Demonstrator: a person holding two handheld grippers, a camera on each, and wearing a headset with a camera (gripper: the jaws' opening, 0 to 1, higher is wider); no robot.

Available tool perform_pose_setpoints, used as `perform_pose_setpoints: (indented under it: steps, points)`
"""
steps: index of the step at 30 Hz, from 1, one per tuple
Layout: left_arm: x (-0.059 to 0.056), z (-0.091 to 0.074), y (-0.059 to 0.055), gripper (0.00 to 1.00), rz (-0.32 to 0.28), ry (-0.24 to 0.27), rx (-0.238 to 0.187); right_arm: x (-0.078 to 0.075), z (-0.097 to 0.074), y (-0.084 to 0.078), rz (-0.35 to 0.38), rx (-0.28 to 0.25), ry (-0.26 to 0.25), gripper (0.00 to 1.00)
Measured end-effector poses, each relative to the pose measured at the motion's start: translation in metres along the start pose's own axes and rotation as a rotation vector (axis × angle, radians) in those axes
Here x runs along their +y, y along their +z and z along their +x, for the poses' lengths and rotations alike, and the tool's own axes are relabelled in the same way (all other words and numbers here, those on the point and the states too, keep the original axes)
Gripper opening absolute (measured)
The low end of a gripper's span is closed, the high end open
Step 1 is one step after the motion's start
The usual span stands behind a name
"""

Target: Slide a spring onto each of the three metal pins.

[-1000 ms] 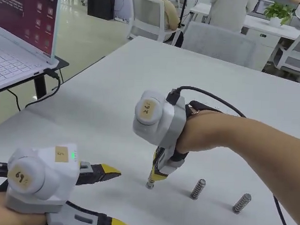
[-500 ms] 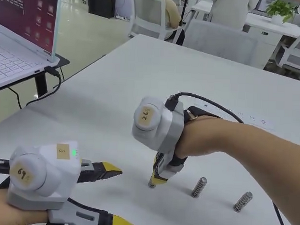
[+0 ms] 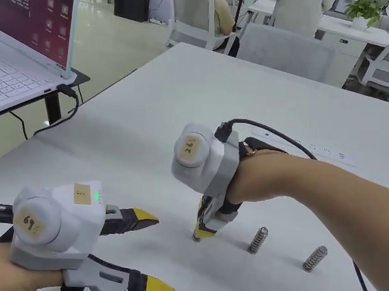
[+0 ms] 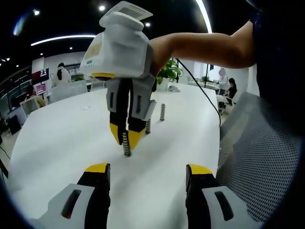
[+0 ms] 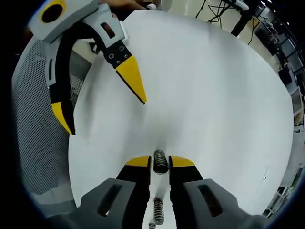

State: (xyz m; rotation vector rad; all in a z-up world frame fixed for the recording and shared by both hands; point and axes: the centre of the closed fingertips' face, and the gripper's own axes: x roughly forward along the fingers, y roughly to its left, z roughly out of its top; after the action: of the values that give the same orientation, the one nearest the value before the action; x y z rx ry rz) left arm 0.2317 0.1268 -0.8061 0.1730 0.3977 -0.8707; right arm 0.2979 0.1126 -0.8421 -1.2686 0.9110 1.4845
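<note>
Here the right hand-held gripper [image 3: 203,232] points straight down, its jaws pinched on a spring [image 5: 160,161] that stands on the bench [image 3: 151,112]. Near it, the left hand-held gripper [image 3: 153,252] hovers with jaws spread wide, holding nothing. To the right of the gripped one, a second spring [image 3: 257,240] and a third spring [image 3: 314,259] stand apart in a row. Bare bench stretches ahead to its far edge, and a laptop [image 3: 25,44] sits beyond the left edge.

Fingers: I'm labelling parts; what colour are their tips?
Yellow tips on the fingers; right gripper view shows best.
</note>
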Motion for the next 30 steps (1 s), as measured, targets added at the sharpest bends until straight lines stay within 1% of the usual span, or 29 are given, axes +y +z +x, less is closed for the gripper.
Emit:
perform_pose_setpoints:
  steps: [6, 17, 24, 30]
  points:
    - [0.0, 0.0, 0.0, 0.6, 0.0, -0.002, 0.0, 0.0, -0.002, -0.003, 0.007, -0.006, -0.005, 0.17]
    - [0.004, 0.001, 0.0, 0.61, 0.0, -0.001, 0.004, 0.001, -0.012, -0.01, 0.036, -0.038, -0.023, 0.19]
    - [0.004, 0.002, 0.002, 0.61, 0.001, -0.002, 0.005, 0.006, -0.02, -0.01, 0.081, -0.094, -0.028, 0.21]
    - [0.004, 0.004, 0.004, 0.61, 0.004, -0.005, 0.006, 0.012, -0.027, -0.017, 0.099, -0.116, -0.047, 0.21]
